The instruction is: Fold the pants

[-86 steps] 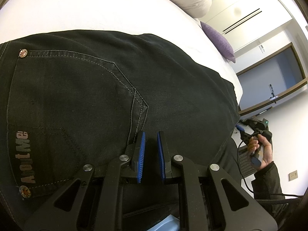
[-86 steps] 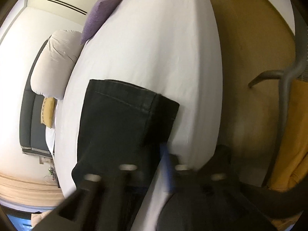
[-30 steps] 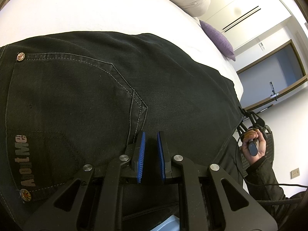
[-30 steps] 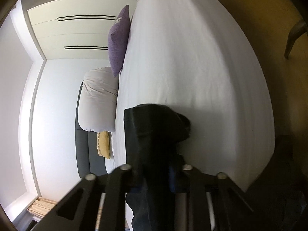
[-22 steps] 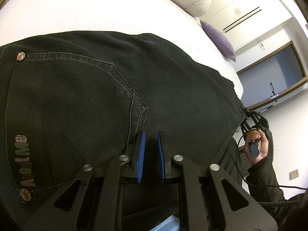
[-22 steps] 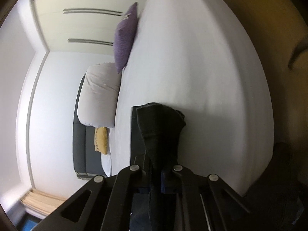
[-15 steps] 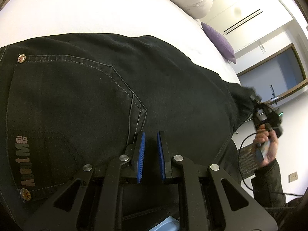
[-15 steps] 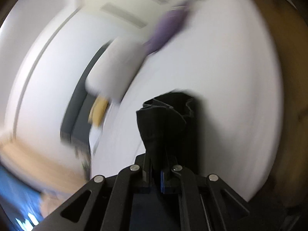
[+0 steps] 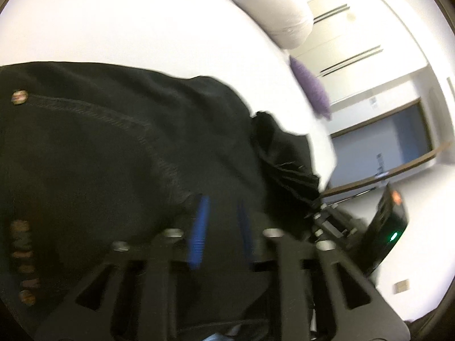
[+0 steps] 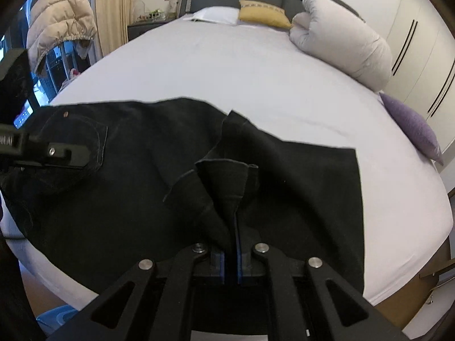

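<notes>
Right wrist view shows the black denim pants point(image 10: 128, 176) spread flat across the white bed sheet point(image 10: 241, 65), legs folded together, with the hem end lifted and pinched in my right gripper point(image 10: 231, 255); its blue pads are clamped tight on the bunched cuff. My left gripper point(image 9: 220, 227) sits low over the seat of the pants near the stitched back pocket point(image 9: 85, 147), its blue pads standing apart with nothing between them; I judge it is only pressing the cloth down.

To do this fold well, I should carry the cuff in a low arc toward the waistband, keeping the fabric taut enough that the crease falls straight across. The left should hold the seat flat so the layer beneath doesn't drag. The rolled grey duvet point(image 10: 341, 39) and purple cushion point(image 10: 412, 125) lie well apart, out of the path.
</notes>
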